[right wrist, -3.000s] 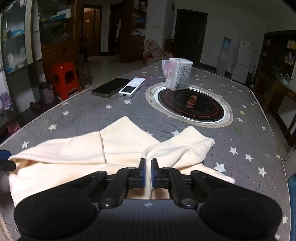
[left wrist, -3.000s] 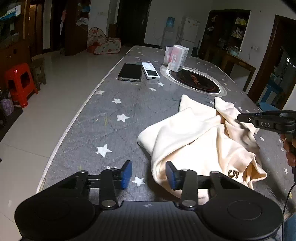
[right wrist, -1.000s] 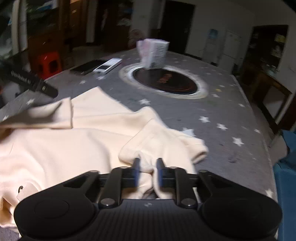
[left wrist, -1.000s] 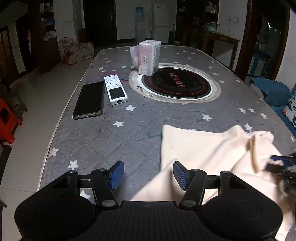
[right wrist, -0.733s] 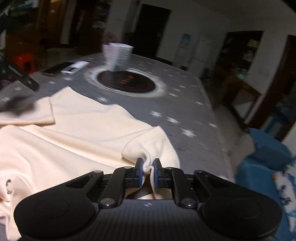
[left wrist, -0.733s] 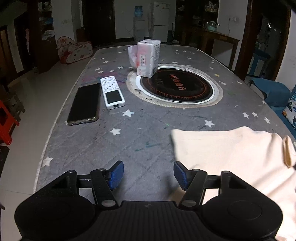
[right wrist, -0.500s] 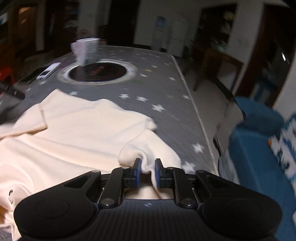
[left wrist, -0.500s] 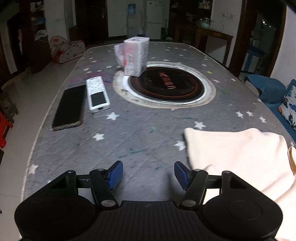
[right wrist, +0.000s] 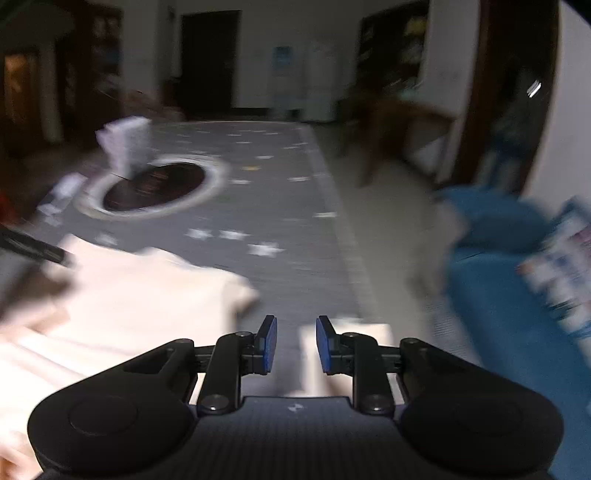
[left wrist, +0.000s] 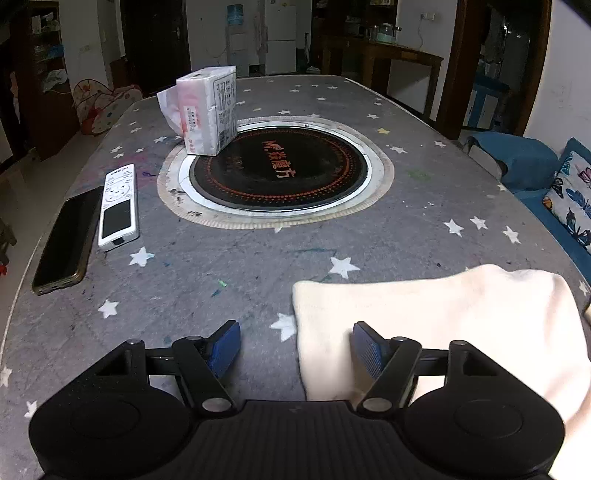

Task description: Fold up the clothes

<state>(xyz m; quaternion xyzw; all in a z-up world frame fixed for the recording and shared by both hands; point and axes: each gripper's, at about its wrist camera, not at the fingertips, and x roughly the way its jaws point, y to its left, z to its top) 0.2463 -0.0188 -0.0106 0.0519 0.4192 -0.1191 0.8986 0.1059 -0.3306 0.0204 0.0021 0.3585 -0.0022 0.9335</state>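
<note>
We record a long grey star-printed tabletop (left wrist: 424, 206) as landmark. Beyond its far end: a white wall, a white refrigerator (left wrist: 280, 37), a water dispenser with blue bottle (left wrist: 235, 33), and a dark doorway (left wrist: 155, 40). To the tabletop's right: a dark wooden side table (left wrist: 391, 66) and a blue upholstered sofa (left wrist: 517, 162) bearing a butterfly-print cushion (left wrist: 572, 199). To its left: pale tiled floor (left wrist: 33, 184), a spotted play tent (left wrist: 103, 107), and dark shelving. Lighting is dim.
</note>
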